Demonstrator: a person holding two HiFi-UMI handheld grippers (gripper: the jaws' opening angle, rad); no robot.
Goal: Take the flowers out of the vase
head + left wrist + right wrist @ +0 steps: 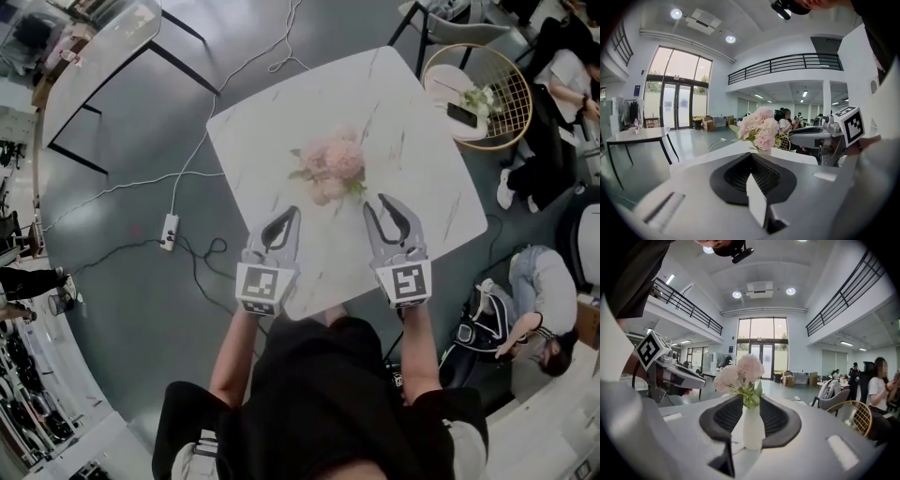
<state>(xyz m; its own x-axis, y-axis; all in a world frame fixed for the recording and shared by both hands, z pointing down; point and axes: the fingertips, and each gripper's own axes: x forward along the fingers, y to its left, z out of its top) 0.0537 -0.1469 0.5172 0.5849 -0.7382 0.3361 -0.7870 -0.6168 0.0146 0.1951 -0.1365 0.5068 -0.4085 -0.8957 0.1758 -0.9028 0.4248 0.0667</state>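
Standing in one slim white vase (753, 427), one bunch of pale pink flowers (330, 167), left claw (293, 212) closed, right claw (377, 202) narrowly parted, empty.

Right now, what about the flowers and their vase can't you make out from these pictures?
Right gripper view: the opaque white vase hides the stems inside it.
Head view: the flowers cover the vase from above.
Left gripper view: the left gripper blocks nearly all of the vase.
Every view: the flowers blur together; no count possible.
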